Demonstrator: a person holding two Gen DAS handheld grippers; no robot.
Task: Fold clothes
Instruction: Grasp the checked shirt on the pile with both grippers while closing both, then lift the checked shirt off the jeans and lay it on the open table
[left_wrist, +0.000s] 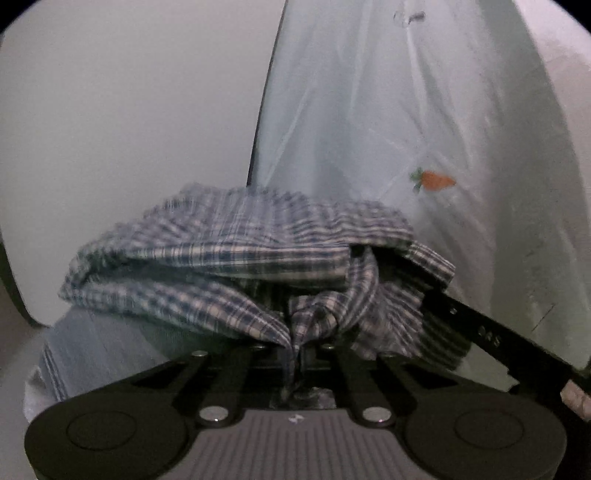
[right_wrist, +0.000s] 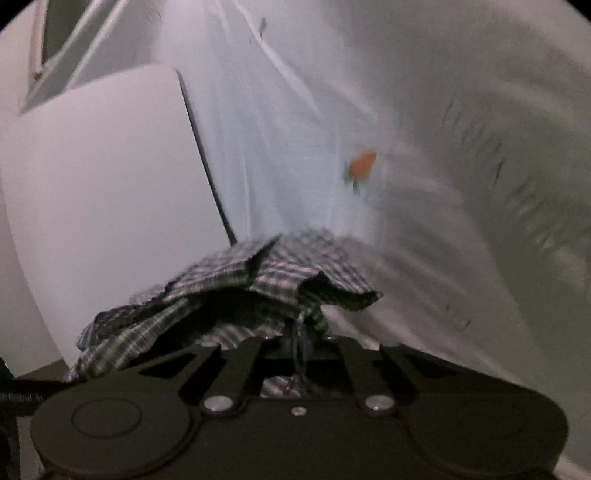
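A blue-and-white plaid garment (left_wrist: 236, 251) hangs bunched in front of the left wrist camera. My left gripper (left_wrist: 295, 343) is shut on a pinched fold of it, and the cloth drapes over the fingers and hides the tips. In the right wrist view the same plaid garment (right_wrist: 258, 280) is crumpled over my right gripper (right_wrist: 297, 332), which is shut on another fold. Part of the right gripper's black body (left_wrist: 491, 332) shows at the right of the left wrist view, under the cloth. The picture in the right wrist view is blurred by motion.
Behind the garment lies a pale blue sheet (left_wrist: 369, 110) with a small orange carrot print (left_wrist: 434, 181), seen also as a carrot print (right_wrist: 362, 164) in the right wrist view. A white board or panel (left_wrist: 129, 129) stands at the left, its dark edge running down the middle.
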